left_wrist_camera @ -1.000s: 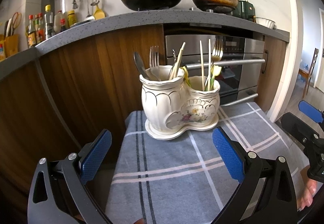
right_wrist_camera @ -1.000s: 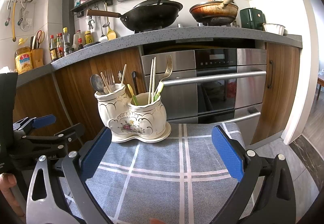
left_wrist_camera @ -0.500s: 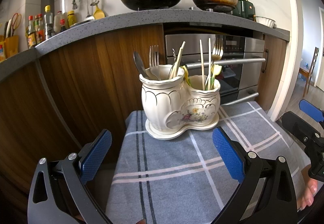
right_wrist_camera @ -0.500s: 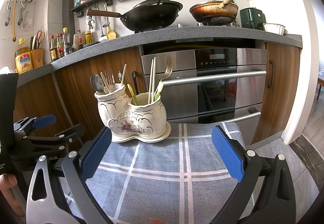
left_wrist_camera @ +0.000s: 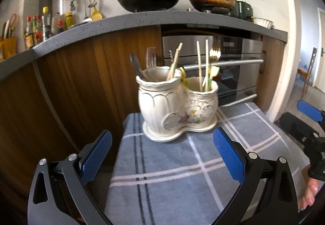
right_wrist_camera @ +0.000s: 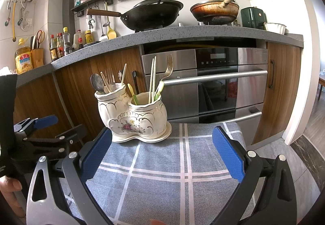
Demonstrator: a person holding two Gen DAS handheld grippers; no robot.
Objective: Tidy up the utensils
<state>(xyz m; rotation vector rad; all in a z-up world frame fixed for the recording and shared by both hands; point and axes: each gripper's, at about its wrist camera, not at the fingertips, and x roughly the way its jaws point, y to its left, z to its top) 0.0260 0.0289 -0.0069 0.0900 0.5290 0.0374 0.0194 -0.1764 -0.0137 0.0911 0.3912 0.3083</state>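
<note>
**Utensils mixed in a holder that could tip**

Utensils stand in a two-pot ceramic holder (left_wrist_camera: 176,103) on the checked cloth (left_wrist_camera: 182,174). Left gripper (left_wrist_camera: 162,155) and right gripper (right_wrist_camera: 162,153) have jaws spread, empty. Tugging a chopstick (right_wrist_camera: 151,80) sideways may topple it.

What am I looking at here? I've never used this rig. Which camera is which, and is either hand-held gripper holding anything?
No robot: a person carries a two-finger tool in each hand, with a camera looking along its blue fingers. The left view shows the left hand-held gripper; the right view shows the right hand-held gripper. Both are open and empty. On the grey checked cloth stands a white two-pot ceramic holder with a spoon, forks and chopsticks inside. Behind are an oven and a counter with pans.
</note>
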